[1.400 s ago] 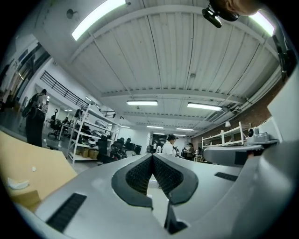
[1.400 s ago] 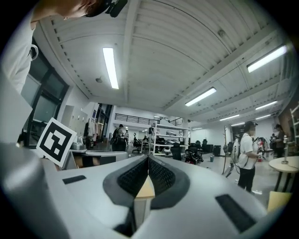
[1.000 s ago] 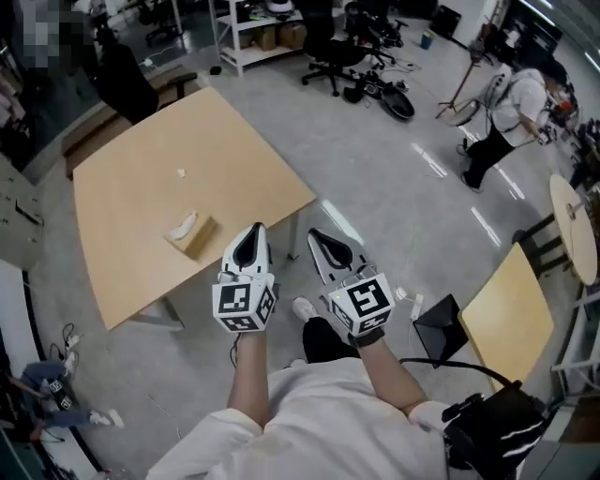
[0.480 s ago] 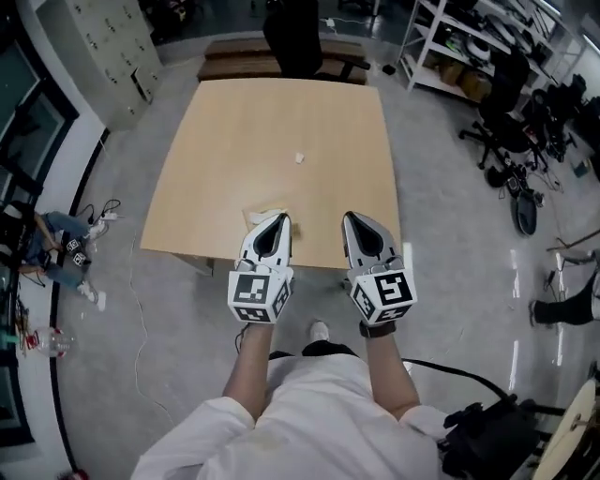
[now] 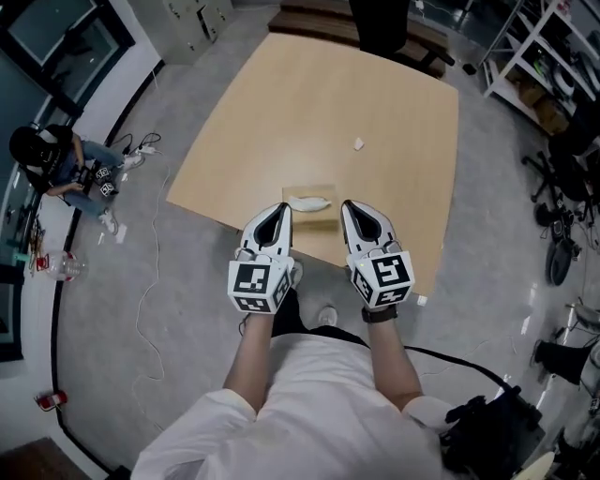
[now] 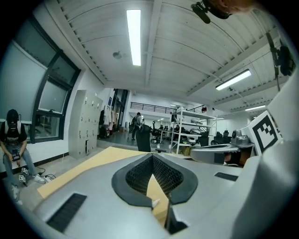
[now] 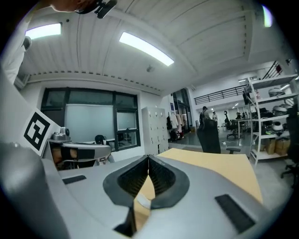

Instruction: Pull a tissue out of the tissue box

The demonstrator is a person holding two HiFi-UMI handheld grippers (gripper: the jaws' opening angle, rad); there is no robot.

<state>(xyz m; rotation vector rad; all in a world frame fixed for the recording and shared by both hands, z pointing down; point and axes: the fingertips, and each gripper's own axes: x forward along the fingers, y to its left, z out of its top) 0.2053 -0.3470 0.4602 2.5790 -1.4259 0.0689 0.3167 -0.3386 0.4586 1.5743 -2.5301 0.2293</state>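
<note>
A tan tissue box (image 5: pixel 310 207) lies near the front edge of the wooden table (image 5: pixel 281 122), with a white tissue (image 5: pixel 308 202) sticking out of its top. My left gripper (image 5: pixel 280 208) is shut and hangs just left of the box, near the table edge. My right gripper (image 5: pixel 347 205) is shut too and sits just right of the box. Nothing is held in either. In the left gripper view a strip of table and a bit of white tissue (image 6: pixel 153 202) show through the gap below the closed tips. The right gripper view shows the same tissue (image 7: pixel 143 202).
A small white scrap (image 5: pixel 358 143) lies further back on the table. A dark chair (image 5: pixel 380 21) stands at the far side. A person (image 5: pixel 56 159) sits on the floor at left among cables. Metal shelving (image 5: pixel 553 66) and office chairs stand at right.
The view has swung round so the table now lies straight ahead. Both grippers have come up to the front edge, one on each side of the tissue box.
</note>
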